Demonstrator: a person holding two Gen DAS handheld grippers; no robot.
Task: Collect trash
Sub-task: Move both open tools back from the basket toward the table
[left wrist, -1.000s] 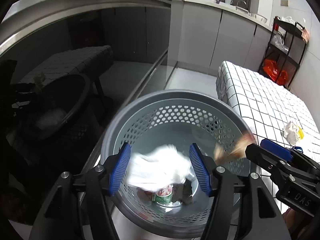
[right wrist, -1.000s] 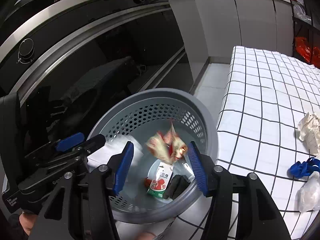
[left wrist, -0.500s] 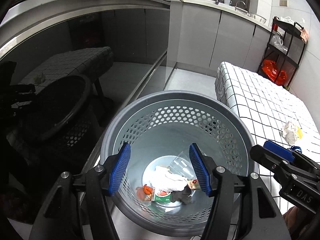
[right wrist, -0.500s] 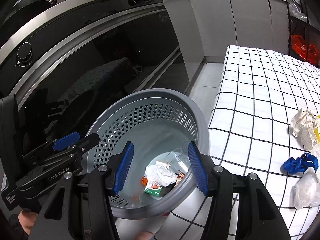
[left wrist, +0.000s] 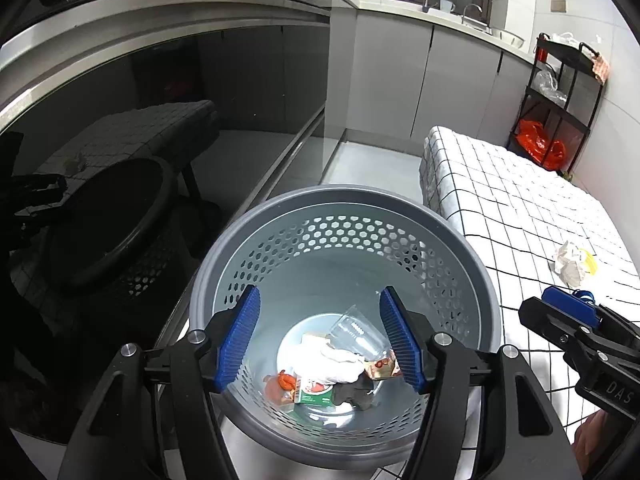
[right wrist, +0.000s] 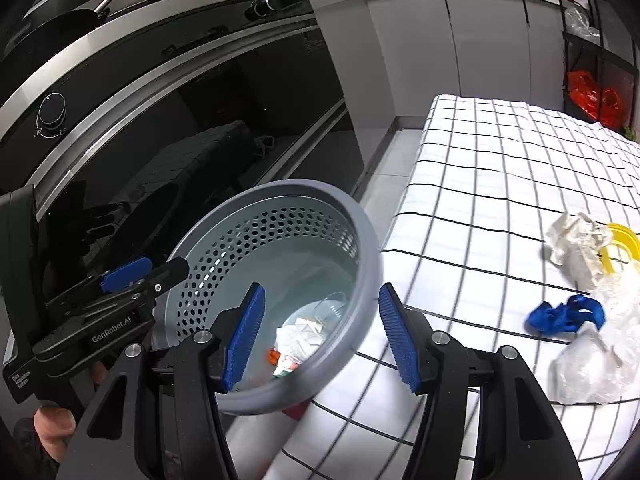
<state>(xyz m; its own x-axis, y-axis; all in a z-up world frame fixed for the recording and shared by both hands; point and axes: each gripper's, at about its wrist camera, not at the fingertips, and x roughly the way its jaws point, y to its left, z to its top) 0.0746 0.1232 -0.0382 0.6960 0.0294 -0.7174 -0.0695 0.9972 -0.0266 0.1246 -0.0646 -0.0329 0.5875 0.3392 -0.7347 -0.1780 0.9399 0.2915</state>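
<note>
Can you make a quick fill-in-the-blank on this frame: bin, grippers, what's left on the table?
1. Both the left gripper and the right gripper are ____.
2. The grey perforated bin holds a white tissue and a clear plastic ____.
3. The blue scrap lies on the ____ tablecloth.

Missing words: open; cup; checked

left gripper body: in the right wrist view the left gripper [right wrist: 144, 276] carries white lettering "GenRobot.AI" along its black side
left gripper base: a smaller white label lower on the same housing, seemingly "Data Acquisition System", too small to be sure
right gripper body: in the left wrist view the right gripper [left wrist: 560, 312] shows raised letters "DAS" on its black casing
green carton [left wrist: 316, 394]: lies in the grey basket [left wrist: 344, 200]; a barcode and red-and-white print show, the words unreadable
</note>
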